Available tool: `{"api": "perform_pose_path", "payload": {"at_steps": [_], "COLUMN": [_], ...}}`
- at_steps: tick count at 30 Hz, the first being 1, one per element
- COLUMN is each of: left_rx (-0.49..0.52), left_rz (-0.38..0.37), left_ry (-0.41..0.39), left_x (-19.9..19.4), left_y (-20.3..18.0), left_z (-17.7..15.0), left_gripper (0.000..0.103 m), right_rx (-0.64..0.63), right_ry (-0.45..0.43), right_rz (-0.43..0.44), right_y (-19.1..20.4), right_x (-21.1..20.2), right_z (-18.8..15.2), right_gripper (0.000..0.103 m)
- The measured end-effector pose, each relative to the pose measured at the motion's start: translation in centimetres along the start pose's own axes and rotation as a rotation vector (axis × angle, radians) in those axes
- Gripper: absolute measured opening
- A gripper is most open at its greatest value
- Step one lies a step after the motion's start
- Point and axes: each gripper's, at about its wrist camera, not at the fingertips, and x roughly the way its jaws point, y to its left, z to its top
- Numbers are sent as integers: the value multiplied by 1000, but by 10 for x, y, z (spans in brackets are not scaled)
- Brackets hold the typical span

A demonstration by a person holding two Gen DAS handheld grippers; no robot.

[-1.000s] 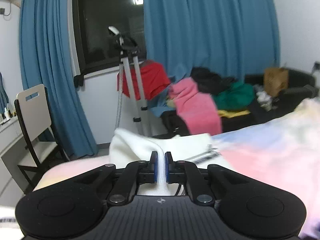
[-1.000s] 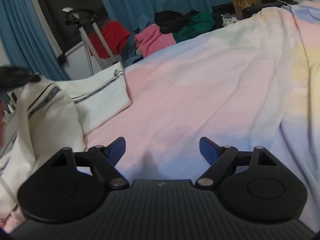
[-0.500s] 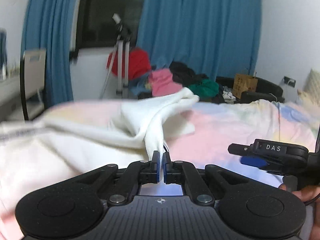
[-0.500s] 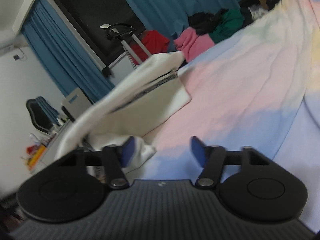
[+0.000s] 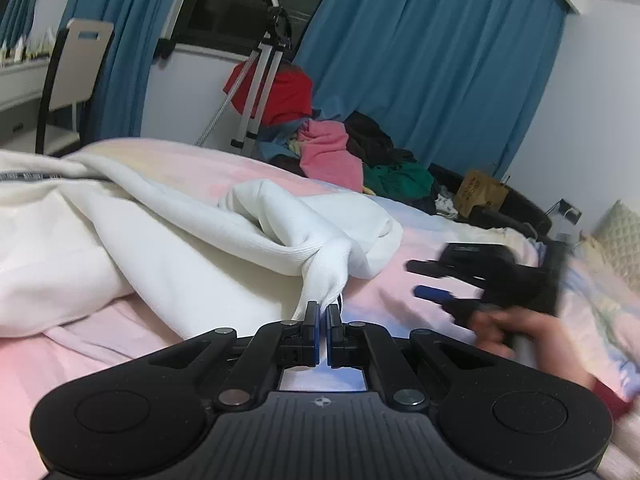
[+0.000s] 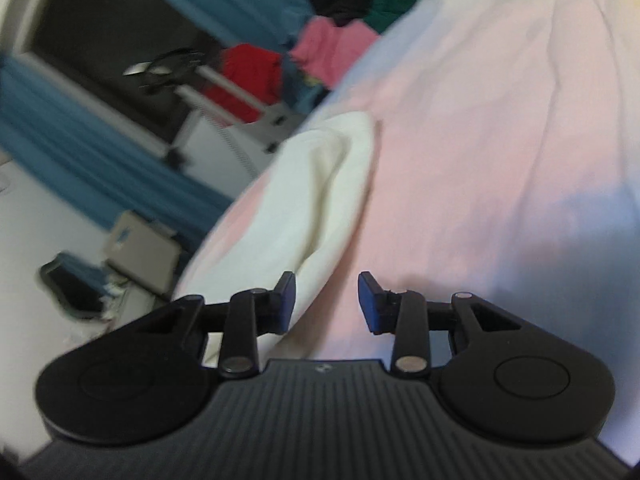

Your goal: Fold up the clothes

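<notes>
A white garment point(image 5: 168, 236) lies bunched on the pastel pink and blue bedsheet point(image 5: 384, 300). My left gripper point(image 5: 323, 312) is shut on a twisted edge of the garment, low over the sheet. My right gripper point(image 6: 326, 302) is open and empty, tilted, with its left finger beside the garment's edge point(image 6: 320, 188). The right gripper also shows, blurred, in the left wrist view point(image 5: 472, 276), held by a hand to the right of the garment.
A pile of clothes point(image 5: 344, 148) in red, pink, black and green lies beyond the bed's far edge beside a tripod point(image 5: 260, 64). A chair point(image 5: 68, 76) and desk stand at the left. Blue curtains point(image 5: 420, 64) cover the far wall. A pillow point(image 5: 620, 236) lies at right.
My left gripper has drawn the garment's edge rightward and lower over the bed. My right gripper has rolled and moved in close beside the garment's edge, still open.
</notes>
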Motion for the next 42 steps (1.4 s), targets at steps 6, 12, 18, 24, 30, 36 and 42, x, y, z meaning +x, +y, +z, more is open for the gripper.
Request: {"api": "perform_pose_path", "payload": {"at_steps": [6,12,18,24,30,36,42], "left_rx": [-112,-80,-58,57,198,351,383], "left_rz": [-65,-86,-103,-104,-129,-135,-112], "left_ry": [14,-30,-23,-38,12,97,126], "left_x": [20,44,63,63,64,76,83], "left_y": [28,38,34,12,-21,-54,-60], "left_z": [0,4,-1,-11,-32,-63,-74], "left_gripper": [3,3,3,3,4,4,4], "right_rx": [4,-61,-96,-59,38,230,428], "right_ry": [-38,-108,-202,-320,-488,-432,-380], "right_rz": [-104,-140,-152,-183,-289,-391,-300], "right_y": [-3,9,22,-2,-65,-154,-193], "right_x": [79,117,109,31,-83,-143,-156], "right_z": [31,48,67,93,110,87,78], "right_gripper": [38,36,9,8,8,8,8]}}
